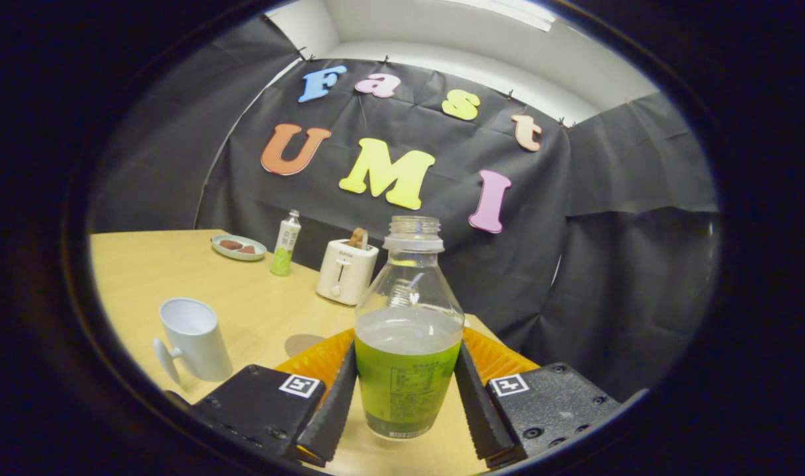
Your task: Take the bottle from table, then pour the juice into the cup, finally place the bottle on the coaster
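Hand-held gripper [407, 396]: closed on the bottle, both fingers pressed against its lower sides.
Bottle [408, 344]: held upright between the fingers; no cap is seen on its neck; pale liquid fills it up to just above the green label.
Cup [195, 338]: a white cup with a handle is seen standing on the bench, to the left of the fingers and apart from the bottle.
Coaster [303, 344]: a flat round mat is seen on the bench, between the cup and the bottle, just beyond the left finger.
Bench [178, 271]: light wood.
Farther back: a white toaster [346, 271], a small bottle [285, 244] and a plate [238, 247] are ranged beside the black cloth wall.
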Demonstrator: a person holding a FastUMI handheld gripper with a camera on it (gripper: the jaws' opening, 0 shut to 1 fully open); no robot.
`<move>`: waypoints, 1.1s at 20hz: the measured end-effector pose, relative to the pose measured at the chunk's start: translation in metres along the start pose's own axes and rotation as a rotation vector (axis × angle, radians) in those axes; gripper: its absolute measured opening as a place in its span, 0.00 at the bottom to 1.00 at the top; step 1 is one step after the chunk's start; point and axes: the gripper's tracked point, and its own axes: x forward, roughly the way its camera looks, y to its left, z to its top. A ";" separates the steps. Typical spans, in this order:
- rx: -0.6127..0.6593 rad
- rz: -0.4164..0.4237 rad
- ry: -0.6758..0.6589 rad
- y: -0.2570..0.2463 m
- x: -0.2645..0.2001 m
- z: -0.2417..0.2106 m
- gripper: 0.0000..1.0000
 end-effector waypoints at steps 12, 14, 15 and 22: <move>-0.437 -0.044 0.003 0.004 -0.007 0.037 0.79; -0.518 -0.081 0.003 0.007 -0.007 0.042 0.79; -0.557 -0.089 0.003 0.011 -0.007 0.044 0.79; -0.821 -0.135 -0.080 0.034 -0.012 0.069 0.79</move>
